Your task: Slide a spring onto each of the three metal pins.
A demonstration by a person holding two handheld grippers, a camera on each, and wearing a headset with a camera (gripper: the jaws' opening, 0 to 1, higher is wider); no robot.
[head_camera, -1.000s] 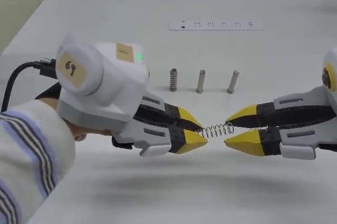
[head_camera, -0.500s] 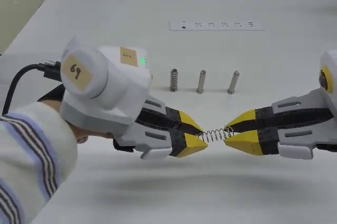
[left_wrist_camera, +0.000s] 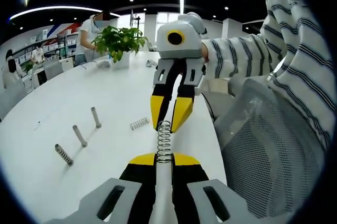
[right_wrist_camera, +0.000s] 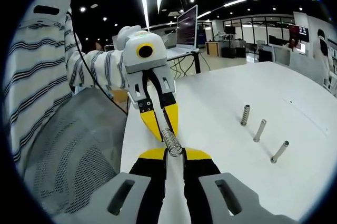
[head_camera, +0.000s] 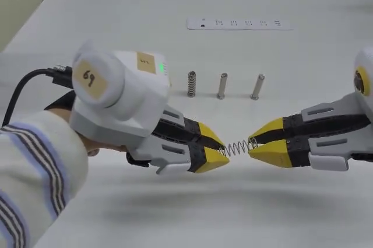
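Observation:
A small loose spring hangs level above the white table, held at both ends. My left gripper is shut on its left end, and my right gripper is shut on its right end. In the left gripper view the spring runs from my own jaws to the right gripper. The right gripper view shows the spring reaching the left gripper. Behind them stand three metal pins: the left pin carries a spring, while the middle pin and the right pin are bare.
A white power strip lies further back on the table. Another loose spring lies on the table near the pins. A potted plant stands at the far end. A mesh chair sits beside the table edge.
The right gripper's jaws, open around the spring's end a second ago, have closed onto it. The two grippers have come slightly closer together.

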